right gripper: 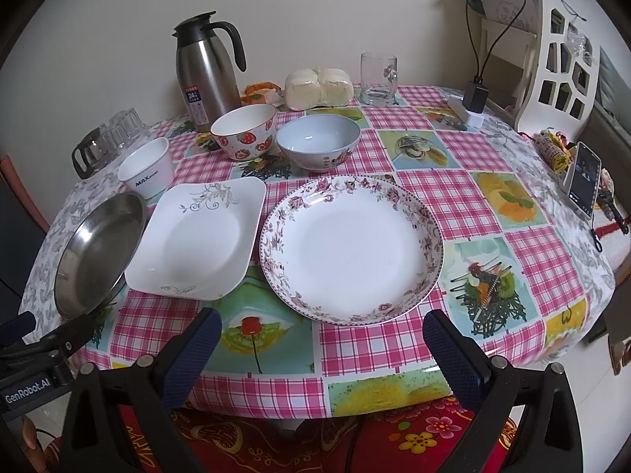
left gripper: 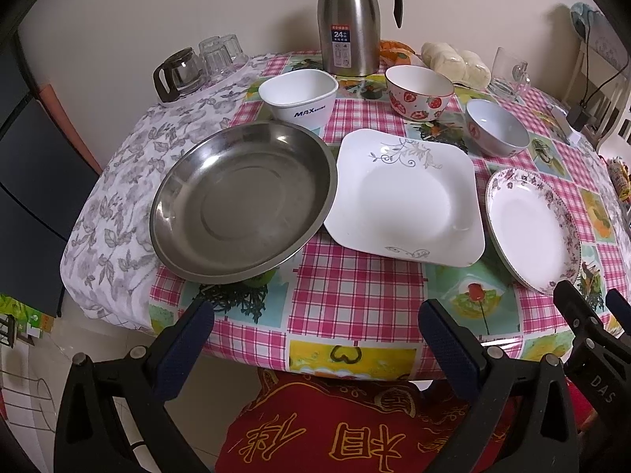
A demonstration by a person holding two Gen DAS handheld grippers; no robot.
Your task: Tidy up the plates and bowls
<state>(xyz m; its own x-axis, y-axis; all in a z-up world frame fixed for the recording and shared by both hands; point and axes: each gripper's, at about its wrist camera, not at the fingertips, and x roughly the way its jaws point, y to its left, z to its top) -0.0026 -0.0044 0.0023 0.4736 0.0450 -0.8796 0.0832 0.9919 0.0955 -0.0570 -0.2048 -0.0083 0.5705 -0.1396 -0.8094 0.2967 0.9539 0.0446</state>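
On the checked tablecloth lie a steel round plate (left gripper: 240, 201) (right gripper: 98, 248), a white square plate (left gripper: 406, 197) (right gripper: 201, 232) and a floral round plate (left gripper: 532, 228) (right gripper: 351, 248) in a row. Behind them stand a white MAX bowl (left gripper: 299, 94) (right gripper: 148, 167), a strawberry bowl (left gripper: 419, 92) (right gripper: 244, 130) and a blue-grey bowl (left gripper: 497, 126) (right gripper: 318, 140). My left gripper (left gripper: 315, 339) is open and empty at the table's front edge, before the steel and square plates. My right gripper (right gripper: 321, 349) is open and empty before the floral plate.
A steel thermos jug (left gripper: 351, 19) (right gripper: 207, 75), a glass pot (left gripper: 177, 73), upturned glasses (left gripper: 221, 53), a glass mug (right gripper: 376, 79) and wrapped buns (right gripper: 317, 88) stand at the back. A phone (right gripper: 583, 179) leans at the right edge. A red cushion (left gripper: 355, 425) lies below the table.
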